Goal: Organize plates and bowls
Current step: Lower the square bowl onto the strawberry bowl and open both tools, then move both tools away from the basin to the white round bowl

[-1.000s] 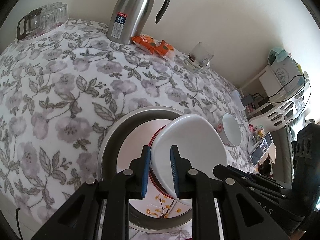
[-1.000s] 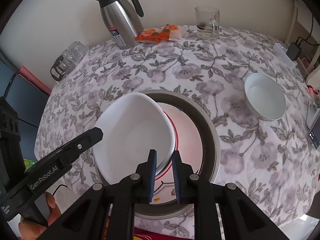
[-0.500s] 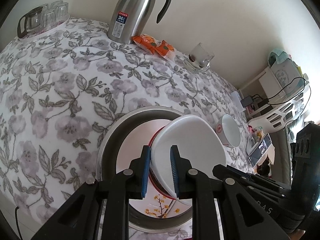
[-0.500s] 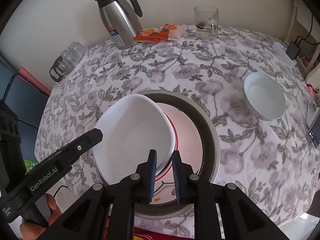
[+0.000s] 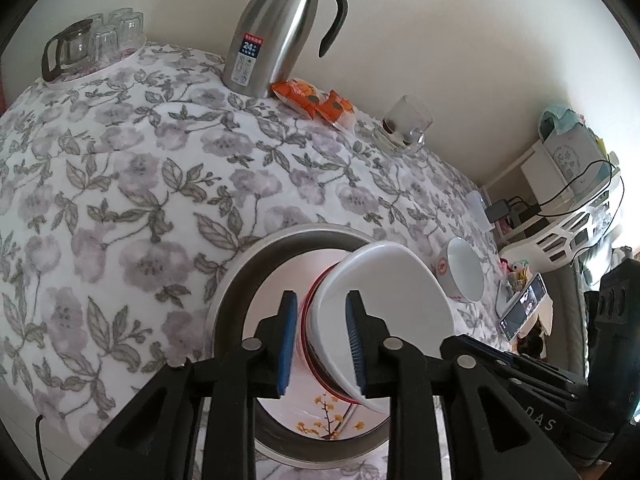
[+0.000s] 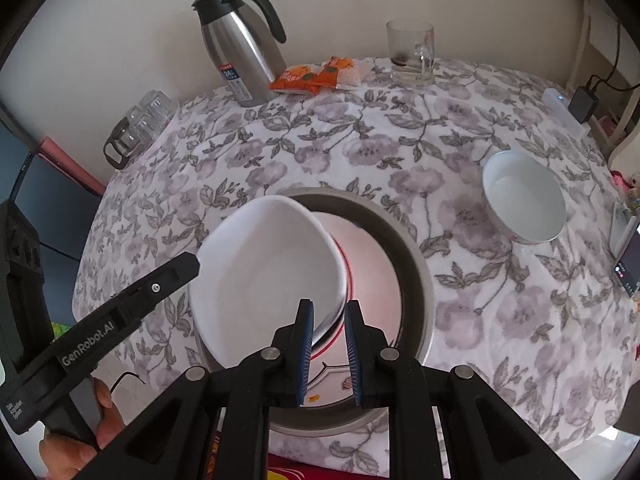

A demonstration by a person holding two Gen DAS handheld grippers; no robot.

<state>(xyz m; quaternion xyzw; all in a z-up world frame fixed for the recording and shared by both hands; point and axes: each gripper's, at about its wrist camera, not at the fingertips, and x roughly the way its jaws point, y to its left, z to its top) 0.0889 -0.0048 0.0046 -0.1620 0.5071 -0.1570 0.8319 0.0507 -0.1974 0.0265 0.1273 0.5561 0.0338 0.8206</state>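
Left fingers (image 5: 289,336) opening astride white bowl (image 5: 384,304) rim; right fingers (image 6: 306,344) pinching it.

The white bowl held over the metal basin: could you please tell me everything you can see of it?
The white bowl is glossy, plain inside and looks ceramic, with a rounded rim. It is empty and tilted, seemingly nested on a red-rimmed dish, above the metal basin. The right gripper pinches its near rim. The left gripper straddles the opposite edge, its jaws opening, rim between them. A smaller white bowl sits apart on the tablecloth.
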